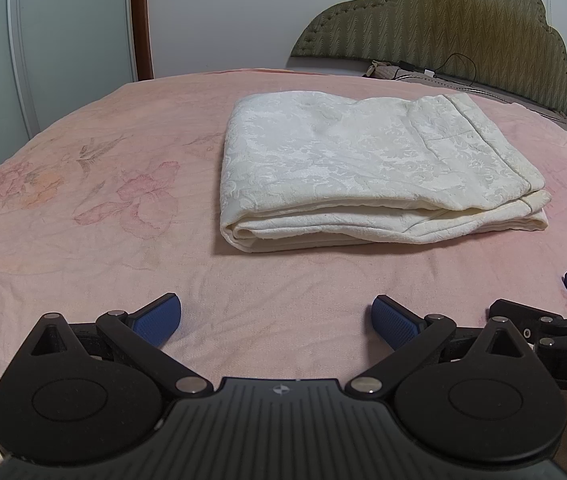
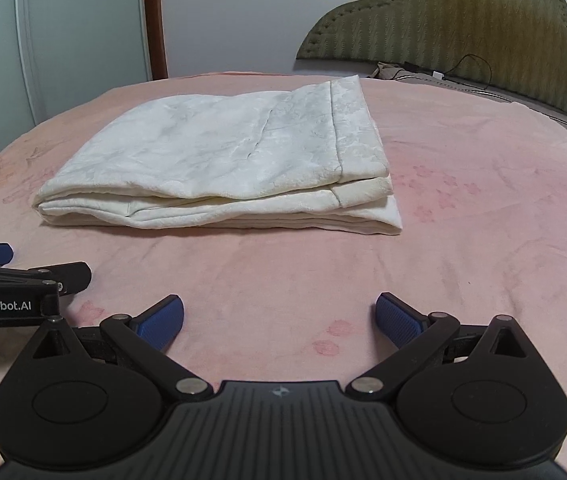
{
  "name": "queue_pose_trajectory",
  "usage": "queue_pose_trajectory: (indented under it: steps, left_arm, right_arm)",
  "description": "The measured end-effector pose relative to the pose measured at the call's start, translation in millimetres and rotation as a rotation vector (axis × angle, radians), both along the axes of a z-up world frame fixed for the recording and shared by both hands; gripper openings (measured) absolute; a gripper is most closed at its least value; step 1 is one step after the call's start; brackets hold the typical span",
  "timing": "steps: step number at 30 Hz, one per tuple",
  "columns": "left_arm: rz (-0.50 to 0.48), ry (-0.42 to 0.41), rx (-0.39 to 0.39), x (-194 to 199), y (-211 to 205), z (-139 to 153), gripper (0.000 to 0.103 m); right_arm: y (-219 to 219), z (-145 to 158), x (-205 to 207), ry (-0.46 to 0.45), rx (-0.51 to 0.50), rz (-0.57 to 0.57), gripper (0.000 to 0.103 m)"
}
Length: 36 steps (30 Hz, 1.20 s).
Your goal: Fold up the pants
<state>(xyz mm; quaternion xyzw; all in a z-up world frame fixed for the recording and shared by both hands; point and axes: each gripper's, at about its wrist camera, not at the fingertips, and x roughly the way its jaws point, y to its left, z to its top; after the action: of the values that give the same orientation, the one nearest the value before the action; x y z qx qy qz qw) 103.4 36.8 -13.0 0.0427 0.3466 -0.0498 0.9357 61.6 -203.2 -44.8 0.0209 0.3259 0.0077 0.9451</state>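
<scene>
Left gripper [image 1: 276,322]: nearest the left wrist camera, low over the bedspread; its 2 blue-padded fingers are spread wide with nothing between them but bare cloth.
Right gripper [image 2: 279,322]: nearest the right wrist camera, likewise low over the bed, jaws spread wide and holding nothing.
Side by side: each gripper shows at the edge of the other's view, the right one at the right edge of the left view, the left one at the left edge of the right view; the 2 sit close beside each other.
Pants [image 1: 367,168]: cream-white, patterned fabric, folded into a flat stack of several layers, lying on the bed ahead of both grippers and well apart from the fingers; the layered open edges face the cameras.
Bedspread [image 1: 83,208]: pink with faded flower prints, lightly creased near the grippers.
Headboard [image 1: 443,20]: olive, quilted, scalloped top, at the far right of the bed.
Cable [image 1: 455,68]: black, lying at the foot of the headboard.
Door [image 1: 71,20]: white, at the far left, beside a brown frame.
</scene>
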Motion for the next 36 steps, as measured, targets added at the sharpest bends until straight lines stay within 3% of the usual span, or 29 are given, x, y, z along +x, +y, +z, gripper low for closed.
queue_pose_trajectory:
  steps: [27,36]
  left_arm:
    - [0.005,0.0,0.002,-1,1,0,0.103]
    - [0.076,-0.004,0.014,-6,-10,2,0.103]
  right_arm:
    - [-2,0,0,0.0,0.008,-0.001,0.103]
    - [-6,-1,-1,-0.005,0.005,-0.069,0.103]
